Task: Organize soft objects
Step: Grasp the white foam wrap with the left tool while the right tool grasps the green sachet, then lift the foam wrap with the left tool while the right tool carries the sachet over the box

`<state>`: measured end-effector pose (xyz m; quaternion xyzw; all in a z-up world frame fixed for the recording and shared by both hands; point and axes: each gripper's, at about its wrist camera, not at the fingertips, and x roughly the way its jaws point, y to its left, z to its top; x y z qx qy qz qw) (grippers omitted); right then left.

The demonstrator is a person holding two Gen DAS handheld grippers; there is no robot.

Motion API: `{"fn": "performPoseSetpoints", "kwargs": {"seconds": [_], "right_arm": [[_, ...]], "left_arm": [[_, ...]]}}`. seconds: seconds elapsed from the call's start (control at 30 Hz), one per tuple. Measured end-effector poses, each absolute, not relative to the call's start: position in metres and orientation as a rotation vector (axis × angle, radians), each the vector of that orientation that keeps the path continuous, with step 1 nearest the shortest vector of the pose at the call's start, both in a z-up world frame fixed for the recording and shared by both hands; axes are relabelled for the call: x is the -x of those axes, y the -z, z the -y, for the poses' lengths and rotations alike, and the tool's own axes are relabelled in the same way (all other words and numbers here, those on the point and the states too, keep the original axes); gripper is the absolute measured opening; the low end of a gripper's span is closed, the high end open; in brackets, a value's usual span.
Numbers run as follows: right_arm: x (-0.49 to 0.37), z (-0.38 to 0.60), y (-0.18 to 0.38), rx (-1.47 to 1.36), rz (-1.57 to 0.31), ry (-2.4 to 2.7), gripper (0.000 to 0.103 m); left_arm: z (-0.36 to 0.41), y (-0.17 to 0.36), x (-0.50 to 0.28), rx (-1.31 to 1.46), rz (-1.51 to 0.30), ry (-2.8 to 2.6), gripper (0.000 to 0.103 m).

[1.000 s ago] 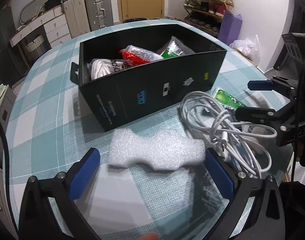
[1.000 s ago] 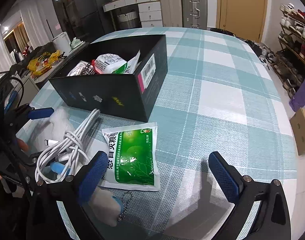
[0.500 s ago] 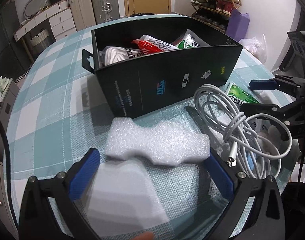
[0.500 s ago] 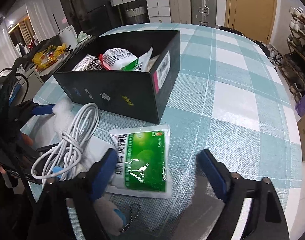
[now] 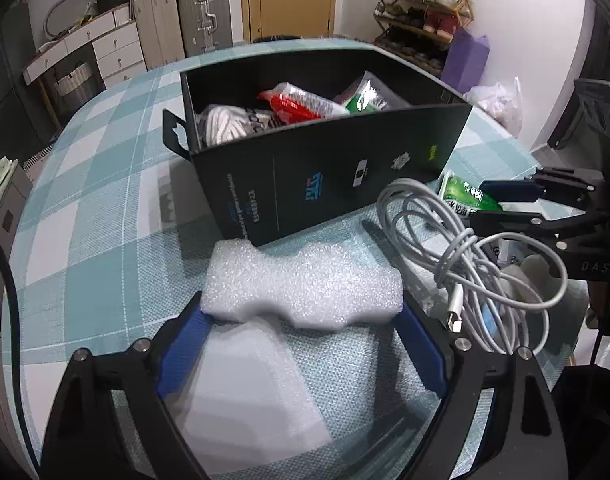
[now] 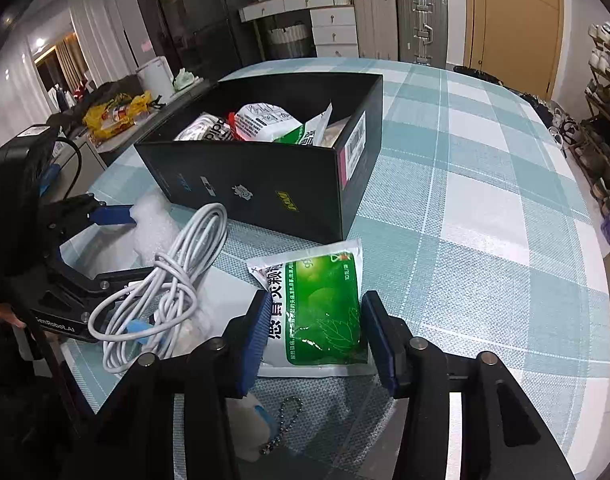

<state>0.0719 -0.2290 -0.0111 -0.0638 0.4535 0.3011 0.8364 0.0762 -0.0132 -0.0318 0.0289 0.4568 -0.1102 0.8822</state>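
A white foam block [image 5: 305, 284] lies on the checked tablecloth in front of the black box [image 5: 345, 184]. My left gripper [image 5: 301, 320] has a blue pad against each end of it, and its jaws are closing. In the right wrist view a green and white sachet [image 6: 317, 300] lies flat between the blue pads [image 6: 259, 332] of my right gripper [image 6: 313, 320]. Those jaws are closing, and the pads stand at the sachet's long edges without clearly pressing on it. Several packets [image 6: 265, 120] lie inside the box [image 6: 265, 184].
A coiled white cable [image 5: 465, 256] lies between the two grippers, over some small white things. A small white soft toy on a ball chain [image 6: 249, 420] sits under the right gripper. The table edge runs close on the near side. Bare tablecloth [image 6: 485, 220] stretches right of the box.
The right gripper's jaws have narrowed a lot around the green sachet. The left gripper's jaws have drawn in until both pads meet the foam block's ends.
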Motion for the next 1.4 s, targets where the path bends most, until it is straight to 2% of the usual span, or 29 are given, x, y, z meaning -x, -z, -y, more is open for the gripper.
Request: {"fn": "performPoseSetpoints", "kwargs": {"seconds": [0.3,1.1,1.4], "right_arm": [[-0.063,0.233,-0.001,0.119,-0.912,-0.638,0.042],[-0.038,0.245,-0.061,0.017,-0.671,-0.653,0.042],[-0.048,0.236,-0.073,0.001,-0.640,-0.651,0.042]], "left_arm": [[0.009,0.016,-0.067,-0.044,-0.887,0.217,0.088],[-0.005,-0.028,-0.061,-0.003,-0.755,0.156,0.088],[-0.001,-0.035,-0.078,0.000,-0.735,0.152,0.088]]}}
